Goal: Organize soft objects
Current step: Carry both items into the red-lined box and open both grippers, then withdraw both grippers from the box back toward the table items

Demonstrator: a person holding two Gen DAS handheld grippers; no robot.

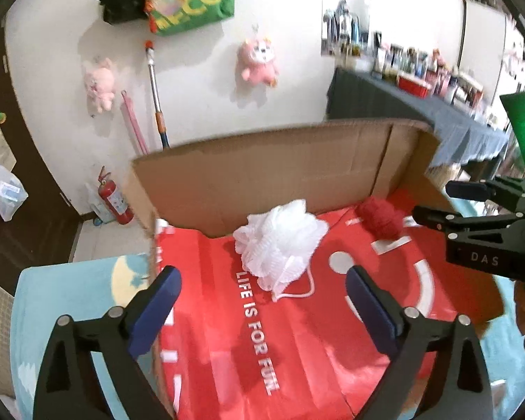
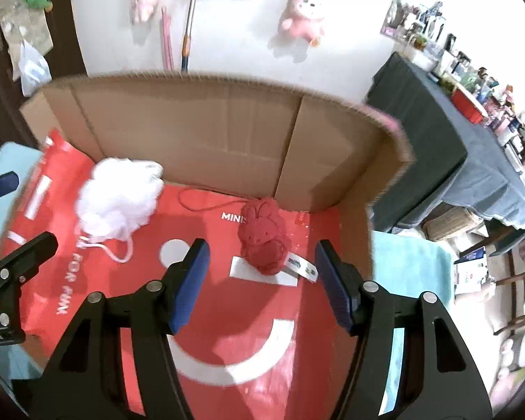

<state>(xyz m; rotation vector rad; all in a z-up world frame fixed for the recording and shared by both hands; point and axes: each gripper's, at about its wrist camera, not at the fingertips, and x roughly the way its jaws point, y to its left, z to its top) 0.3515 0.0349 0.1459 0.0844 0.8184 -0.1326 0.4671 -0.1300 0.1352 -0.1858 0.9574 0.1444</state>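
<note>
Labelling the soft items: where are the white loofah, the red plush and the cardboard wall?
white loofah point(image 1: 280, 238), left wrist view, middle of the mesh.
red plush point(image 2: 262, 241), right wrist view, its body.
cardboard wall point(image 2: 199, 133), right wrist view, bare inner face.

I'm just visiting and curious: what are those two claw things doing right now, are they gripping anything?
Left gripper: open, holding nothing, aimed at the white bath pouf.
Right gripper: open, holding nothing, aimed at the red knitted toy.

A fluffy white mesh pouf point(image 1: 280, 241) and a red knitted plush point(image 2: 262, 241) lie apart on the red bag point(image 2: 227, 315).
</note>
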